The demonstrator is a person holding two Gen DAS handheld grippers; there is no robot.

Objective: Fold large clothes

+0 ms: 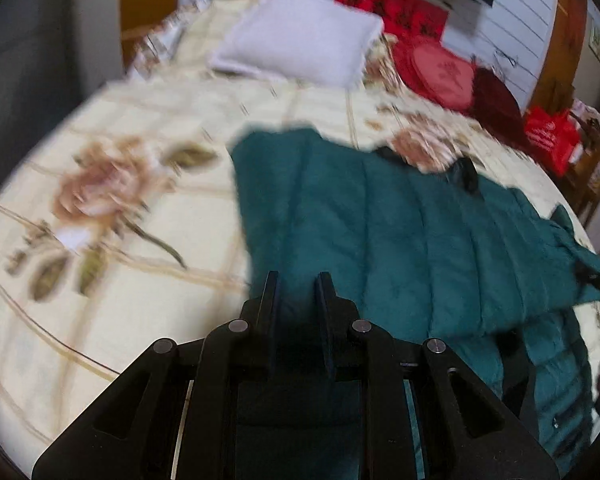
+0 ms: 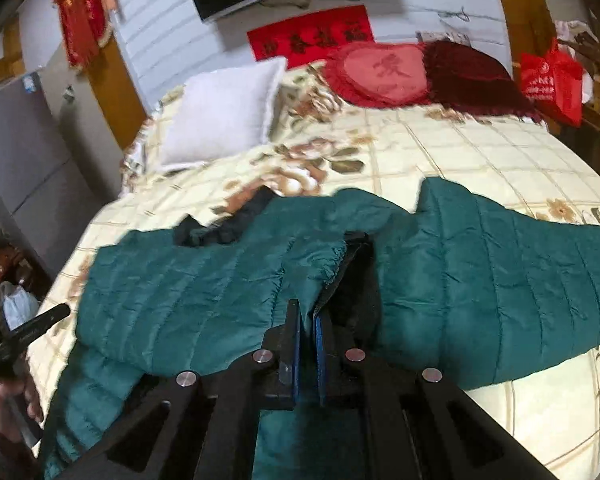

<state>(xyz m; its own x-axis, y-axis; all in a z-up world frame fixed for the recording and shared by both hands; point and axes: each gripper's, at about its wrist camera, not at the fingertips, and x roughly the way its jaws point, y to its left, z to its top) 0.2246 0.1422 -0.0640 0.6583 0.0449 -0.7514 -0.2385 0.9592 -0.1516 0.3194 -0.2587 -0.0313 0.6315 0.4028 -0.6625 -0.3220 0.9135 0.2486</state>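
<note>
A teal quilted puffer jacket (image 1: 400,232) lies spread across the bed, with its black lining and collar (image 2: 228,224) showing at the far edge. In the left wrist view my left gripper (image 1: 298,280) hovers over the jacket's near left part with its jaws slightly apart and nothing between them. In the right wrist view my right gripper (image 2: 307,310) is shut on the jacket's (image 2: 204,288) front edge by the black zipper strip (image 2: 356,276), with fabric bunched between the pads. The left tool and hand (image 2: 16,344) show at the left edge.
The bed has a cream floral quilt (image 1: 100,208). A white pillow (image 1: 300,44), a red heart cushion (image 2: 380,72) and a dark red cushion (image 2: 472,76) lie at the head. A red bag (image 2: 552,80) stands at the right. A grey cabinet (image 2: 24,152) stands at the left.
</note>
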